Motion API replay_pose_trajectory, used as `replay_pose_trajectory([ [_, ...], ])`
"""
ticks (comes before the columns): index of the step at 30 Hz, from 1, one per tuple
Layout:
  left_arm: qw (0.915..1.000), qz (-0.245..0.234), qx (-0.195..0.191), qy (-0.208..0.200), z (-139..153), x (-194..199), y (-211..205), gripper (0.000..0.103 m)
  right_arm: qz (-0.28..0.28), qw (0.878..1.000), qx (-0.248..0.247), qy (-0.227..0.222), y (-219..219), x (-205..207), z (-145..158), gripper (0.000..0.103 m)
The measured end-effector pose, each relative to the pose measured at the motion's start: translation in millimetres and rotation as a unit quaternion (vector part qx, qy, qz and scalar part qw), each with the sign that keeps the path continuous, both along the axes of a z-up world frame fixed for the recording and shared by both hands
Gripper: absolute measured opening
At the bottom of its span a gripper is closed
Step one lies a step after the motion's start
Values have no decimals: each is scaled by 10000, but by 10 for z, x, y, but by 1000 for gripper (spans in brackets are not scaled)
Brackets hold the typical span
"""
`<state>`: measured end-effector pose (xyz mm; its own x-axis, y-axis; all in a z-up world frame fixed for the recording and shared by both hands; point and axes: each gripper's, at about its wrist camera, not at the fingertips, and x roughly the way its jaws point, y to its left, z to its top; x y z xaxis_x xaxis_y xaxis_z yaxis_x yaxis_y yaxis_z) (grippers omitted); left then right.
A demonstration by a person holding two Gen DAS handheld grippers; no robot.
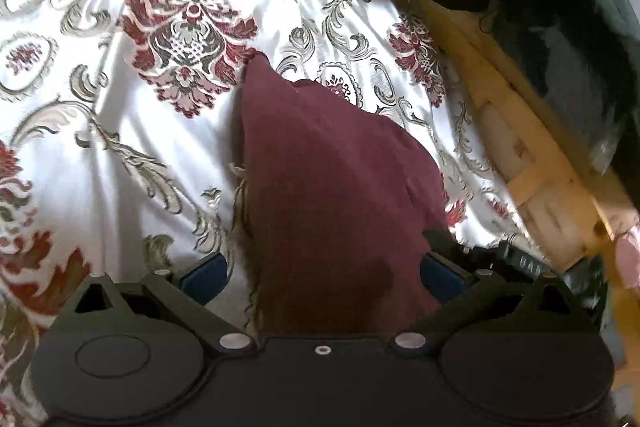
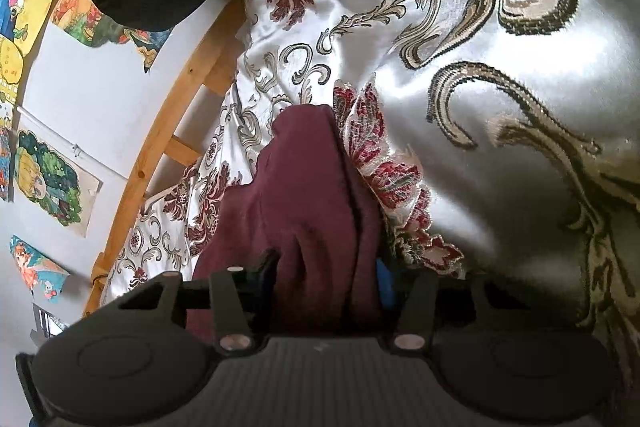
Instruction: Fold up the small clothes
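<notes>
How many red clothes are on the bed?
1. A single maroon garment lies on the patterned bedspread, running between the fingers of both the left gripper and the right gripper. More could be hidden beneath it.

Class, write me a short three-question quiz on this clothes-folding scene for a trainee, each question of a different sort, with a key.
1. True or false: the maroon garment lies between the fingers of the left hand-held gripper.
2. What surface is under the garment? A) bare wooden floor B) white patterned bedspread C) glass table
3. Fill in: in the right wrist view, the right hand-held gripper has the garment bunched between its ____.

Key: 1 true; 2 B; 3 fingers.
</notes>
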<state>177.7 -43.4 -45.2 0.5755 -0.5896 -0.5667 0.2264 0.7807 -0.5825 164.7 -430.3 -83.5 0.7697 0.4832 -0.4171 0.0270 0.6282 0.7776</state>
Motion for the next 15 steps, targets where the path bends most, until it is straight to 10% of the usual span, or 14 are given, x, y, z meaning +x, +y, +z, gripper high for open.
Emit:
replay_pose_trajectory([
  [6,9968,95,-223,767,-151,307,-33,95,95,9993,-329,-113,54,-1,43,53],
  [15,9976,-99,8,680,-47,294,-153,55,248,9939,-1012,-370,168,-90,259,41],
])
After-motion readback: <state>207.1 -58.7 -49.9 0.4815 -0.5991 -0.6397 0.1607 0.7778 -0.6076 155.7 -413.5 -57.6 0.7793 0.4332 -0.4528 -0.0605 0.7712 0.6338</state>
